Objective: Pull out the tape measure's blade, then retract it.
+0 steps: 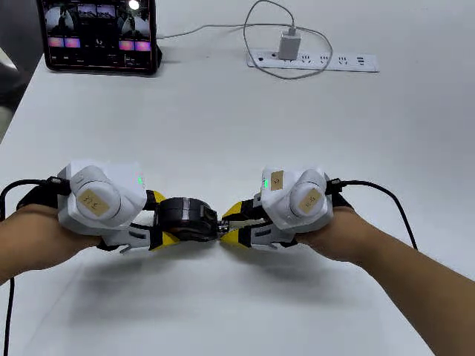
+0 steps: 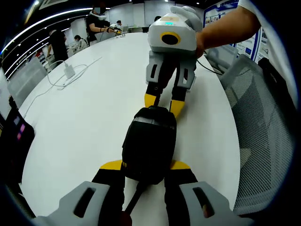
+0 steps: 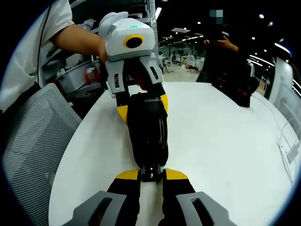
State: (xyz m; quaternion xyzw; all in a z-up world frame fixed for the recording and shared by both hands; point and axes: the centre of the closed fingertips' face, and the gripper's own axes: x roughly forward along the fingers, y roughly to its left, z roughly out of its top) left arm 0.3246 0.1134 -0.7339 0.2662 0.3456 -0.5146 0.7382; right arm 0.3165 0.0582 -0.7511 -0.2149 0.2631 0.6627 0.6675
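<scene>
At the near side of the white table (image 1: 223, 111), the left hand-held gripper (image 1: 162, 218) clamps the black tape measure (image 1: 185, 219) by its two sides. The right hand-held gripper (image 1: 228, 222) faces it, jaws narrow, pinching the blade hook (image 3: 150, 172) just at the case mouth

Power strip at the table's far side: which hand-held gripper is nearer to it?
Right. The right hand-held gripper, at the tip of the tape measure, lies across the table from the power strip, slightly to its left; the left hand-held gripper, clamping its case, is farther left.
</scene>
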